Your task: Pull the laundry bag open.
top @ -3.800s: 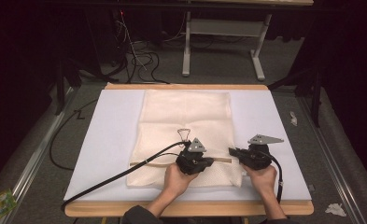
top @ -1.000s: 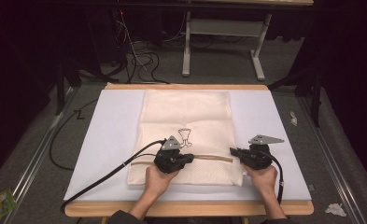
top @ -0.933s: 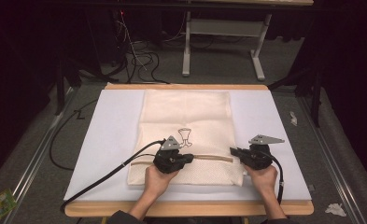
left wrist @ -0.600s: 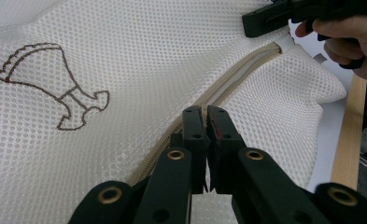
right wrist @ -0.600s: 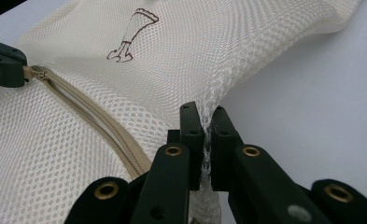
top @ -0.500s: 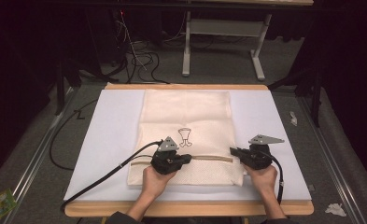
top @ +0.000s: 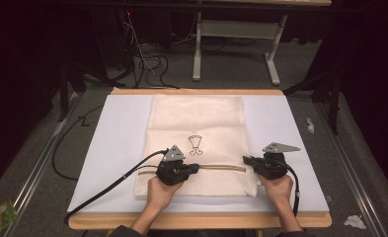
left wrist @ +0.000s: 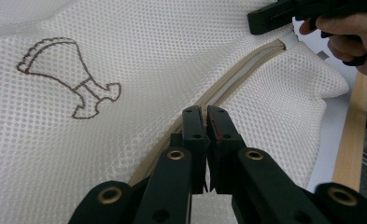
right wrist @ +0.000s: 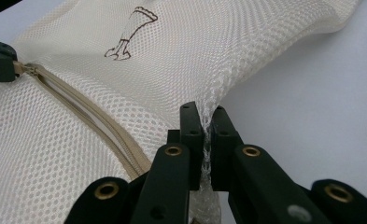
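Note:
A cream mesh bag (top: 196,118) with a brown drawing (top: 195,144) lies flat on the white mat (top: 117,143). Its beige zipper (top: 221,168) runs across the near part. My left gripper (top: 195,168) lies on the zipper line, shut on the zipper pull (right wrist: 21,68). From the pull towards the right end the zipper (left wrist: 237,84) gapes open. My right gripper (top: 247,160) is at the bag's right edge, shut on a pinch of mesh (right wrist: 208,116). In the left gripper view the jaws (left wrist: 204,112) are pressed together over the zipper, with the right gripper (left wrist: 270,18) at top right.
The mat covers a wooden table whose front edge (top: 196,219) is near the person's hands. The left gripper's black cable (top: 107,190) trails off to the left. Beyond the table stand a grey desk frame (top: 236,44) and loose cables (top: 147,59) on the floor.
My left gripper has slid leftwards along the zipper with the pull, mostly before the last second. The right gripper has kept its hold in the same place.

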Demonstrator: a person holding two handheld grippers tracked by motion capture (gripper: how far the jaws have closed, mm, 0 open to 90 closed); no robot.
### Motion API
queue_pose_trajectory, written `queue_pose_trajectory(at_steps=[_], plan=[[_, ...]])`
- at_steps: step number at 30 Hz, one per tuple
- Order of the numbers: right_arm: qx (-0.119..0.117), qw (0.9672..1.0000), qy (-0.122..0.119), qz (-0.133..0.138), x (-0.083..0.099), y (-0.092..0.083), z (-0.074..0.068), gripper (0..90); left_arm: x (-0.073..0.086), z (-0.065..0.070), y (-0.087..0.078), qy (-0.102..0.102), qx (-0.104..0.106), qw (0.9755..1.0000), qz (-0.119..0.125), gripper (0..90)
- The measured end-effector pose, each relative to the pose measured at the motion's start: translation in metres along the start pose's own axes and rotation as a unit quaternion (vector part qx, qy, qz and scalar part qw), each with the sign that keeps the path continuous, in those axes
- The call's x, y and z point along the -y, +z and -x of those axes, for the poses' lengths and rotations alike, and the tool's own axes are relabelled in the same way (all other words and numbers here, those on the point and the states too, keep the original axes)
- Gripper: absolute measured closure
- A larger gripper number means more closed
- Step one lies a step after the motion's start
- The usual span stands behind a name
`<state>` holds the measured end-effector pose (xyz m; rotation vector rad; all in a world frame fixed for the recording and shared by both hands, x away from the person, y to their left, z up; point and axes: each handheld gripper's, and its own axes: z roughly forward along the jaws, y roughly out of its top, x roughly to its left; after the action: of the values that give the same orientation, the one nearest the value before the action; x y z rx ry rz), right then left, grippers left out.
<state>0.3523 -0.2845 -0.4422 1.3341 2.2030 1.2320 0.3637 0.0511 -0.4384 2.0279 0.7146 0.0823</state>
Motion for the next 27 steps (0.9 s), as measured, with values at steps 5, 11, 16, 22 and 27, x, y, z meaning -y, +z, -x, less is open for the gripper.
queue_pose_trajectory(at_steps=[5, 11, 16, 22, 27], plan=[[-0.001, 1.0000, 0.001, 0.000, 0.000, 0.000, 0.000, 88.2, 0.000, -0.001, -0.003, 0.000, -0.002, 1.0000, 0.002, 86.9], [0.000, 1.0000, 0.003, 0.000, 0.000, 0.000, 0.000, 88.2, 0.000, -0.002, -0.006, 0.000, -0.007, 1.0000, 0.003, 86.9], [-0.001, 1.0000, 0.002, 0.004, -0.003, -0.002, 0.001, 88.2, -0.001, -0.004, -0.010, 0.000, -0.010, 1.0000, 0.003, 86.9], [0.003, 1.0000, -0.001, 0.003, -0.005, -0.004, 0.001, 88.2, 0.001, -0.006, -0.017, 0.001, -0.018, 0.9998, 0.008, 86.9], [0.000, 1.0000, 0.001, 0.004, -0.003, -0.001, 0.002, 88.2, 0.004, -0.009, -0.023, -0.003, -0.022, 0.9997, 0.007, 86.9]])
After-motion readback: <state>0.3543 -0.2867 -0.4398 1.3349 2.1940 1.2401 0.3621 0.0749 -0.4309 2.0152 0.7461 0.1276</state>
